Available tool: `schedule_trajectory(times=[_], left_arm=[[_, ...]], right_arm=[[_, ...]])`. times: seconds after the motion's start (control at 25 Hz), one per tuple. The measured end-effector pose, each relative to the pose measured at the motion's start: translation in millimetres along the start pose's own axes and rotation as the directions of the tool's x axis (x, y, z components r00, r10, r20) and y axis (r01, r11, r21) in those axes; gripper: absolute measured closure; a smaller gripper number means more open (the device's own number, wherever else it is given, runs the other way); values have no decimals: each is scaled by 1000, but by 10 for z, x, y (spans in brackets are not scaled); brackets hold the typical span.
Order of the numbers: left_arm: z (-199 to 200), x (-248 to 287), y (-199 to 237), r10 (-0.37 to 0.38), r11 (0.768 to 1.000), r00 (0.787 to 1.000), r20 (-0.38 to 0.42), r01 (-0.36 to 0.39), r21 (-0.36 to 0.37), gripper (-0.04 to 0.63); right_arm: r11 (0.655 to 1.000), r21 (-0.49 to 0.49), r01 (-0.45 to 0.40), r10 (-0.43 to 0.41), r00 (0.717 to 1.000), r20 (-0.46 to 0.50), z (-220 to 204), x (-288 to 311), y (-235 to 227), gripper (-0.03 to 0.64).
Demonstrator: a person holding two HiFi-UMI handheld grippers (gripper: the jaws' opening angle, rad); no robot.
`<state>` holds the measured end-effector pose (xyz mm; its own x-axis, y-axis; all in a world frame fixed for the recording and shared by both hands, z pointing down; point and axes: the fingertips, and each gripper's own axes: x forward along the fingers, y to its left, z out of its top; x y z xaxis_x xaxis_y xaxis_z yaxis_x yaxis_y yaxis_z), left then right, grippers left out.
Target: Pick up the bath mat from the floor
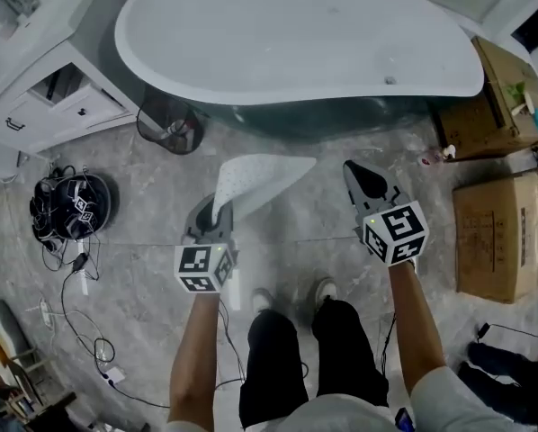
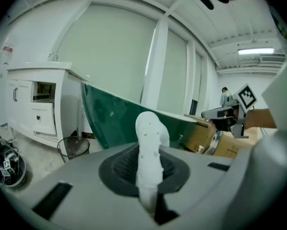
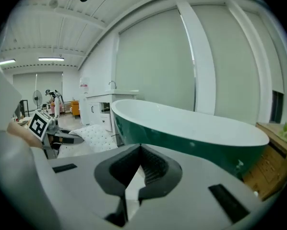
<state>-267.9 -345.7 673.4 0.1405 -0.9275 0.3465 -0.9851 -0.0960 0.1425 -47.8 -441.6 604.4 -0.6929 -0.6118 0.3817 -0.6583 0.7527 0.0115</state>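
**Q:** What is nearest to you?

**A:** My two shoes (image 1: 262,300), side by side on the grey marbled floor (image 1: 143,268). Just ahead of them are my two forearms. Each hand carries one gripper, and each gripper has one of the two marker cubes (image 1: 203,268).

**Q:** What are the fingers doing?

**A:** The left gripper (image 1: 217,214) has its fingers (image 2: 119,166) drawn narrow, and they pinch one end of the one white bath mat (image 1: 255,176). The right gripper (image 1: 366,180) holds nothing. The tips of its fingers (image 3: 155,169) meet. A pale sliver shows in the gap behind them, and I cannot tell what it is.

**Q:** Where is the mat?

**A:** It sticks out from my left fingers, ahead and to my right, fanning wider toward the tub. It is dotted with small holes. I cannot tell whether its far edge is clear of the floor.

**Q:** And farther off?

**A:** There is one oval bathtub (image 1: 296,34), white inside and dark green outside. One wire wastebasket (image 1: 168,126) stands just beside its left end. Left of that is one white cabinet (image 1: 53,88), and nearer me on that side lies one tangle of black cables (image 1: 69,207). On the right are two cardboard boxes (image 1: 498,237), one beyond the other.
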Motion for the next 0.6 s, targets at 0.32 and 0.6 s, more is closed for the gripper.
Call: schedule_trajectory(times=[0.32, 0.6], left_arm=[[1488, -836, -100, 38, 999, 999, -4, -38, -8, 560], [2803, -1729, -25, 102, 994, 992, 73, -99, -45, 560]], right_arm=[[1000, 2, -11, 11, 1000, -18, 1424, -705, 172, 604], [999, -36, -20, 21, 999, 24, 2704, -1378, 378, 604]])
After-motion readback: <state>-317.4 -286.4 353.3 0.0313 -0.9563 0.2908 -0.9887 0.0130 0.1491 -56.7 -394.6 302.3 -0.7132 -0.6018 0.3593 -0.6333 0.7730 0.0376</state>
